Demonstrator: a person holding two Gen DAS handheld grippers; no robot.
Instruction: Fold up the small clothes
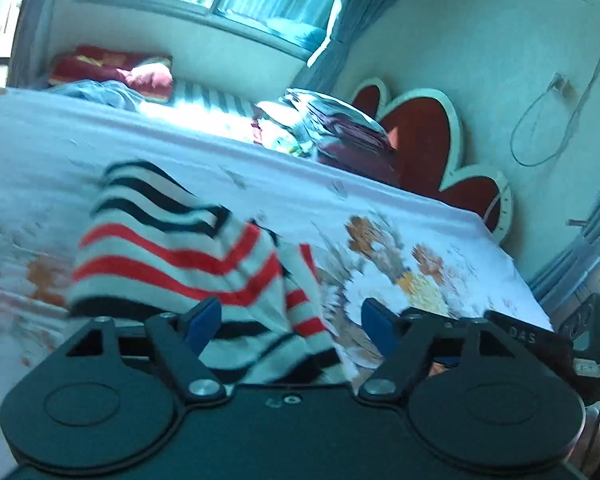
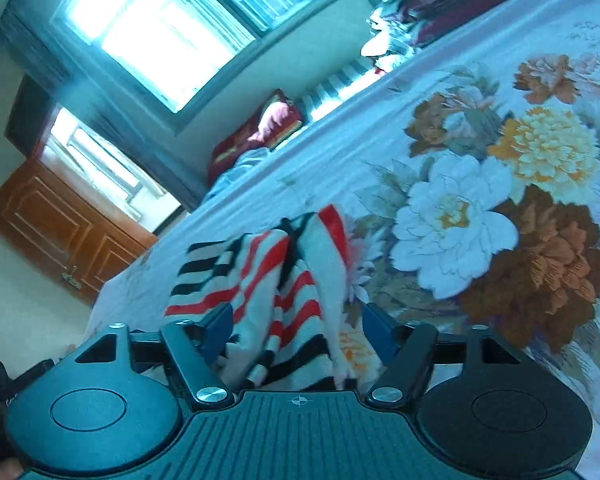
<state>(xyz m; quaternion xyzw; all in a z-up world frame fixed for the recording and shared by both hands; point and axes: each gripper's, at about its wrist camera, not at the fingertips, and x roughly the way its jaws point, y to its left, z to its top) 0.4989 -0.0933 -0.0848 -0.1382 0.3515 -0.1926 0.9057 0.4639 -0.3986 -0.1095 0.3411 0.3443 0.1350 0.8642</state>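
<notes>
A small knitted garment [image 1: 172, 248] with white, red and black stripes lies crumpled on the floral bed sheet [image 1: 420, 248]. My left gripper [image 1: 292, 324] hovers just over its near end. The blue pads [image 1: 204, 320] stand well apart, with striped cloth lying loose between them and not pinched. In the right wrist view the same garment [image 2: 260, 280] is bunched in folds on the sheet [image 2: 460, 208]. My right gripper [image 2: 300, 330] is open above it, its blue pads [image 2: 380, 332] wide on either side of the cloth.
A pile of clothes [image 1: 332, 128] sits at the head of the bed, by the red flower-shaped headboard [image 1: 428, 136]. A red pillow [image 1: 112, 68] lies under the window. A wooden cabinet [image 2: 60, 224] stands beyond the bed's edge.
</notes>
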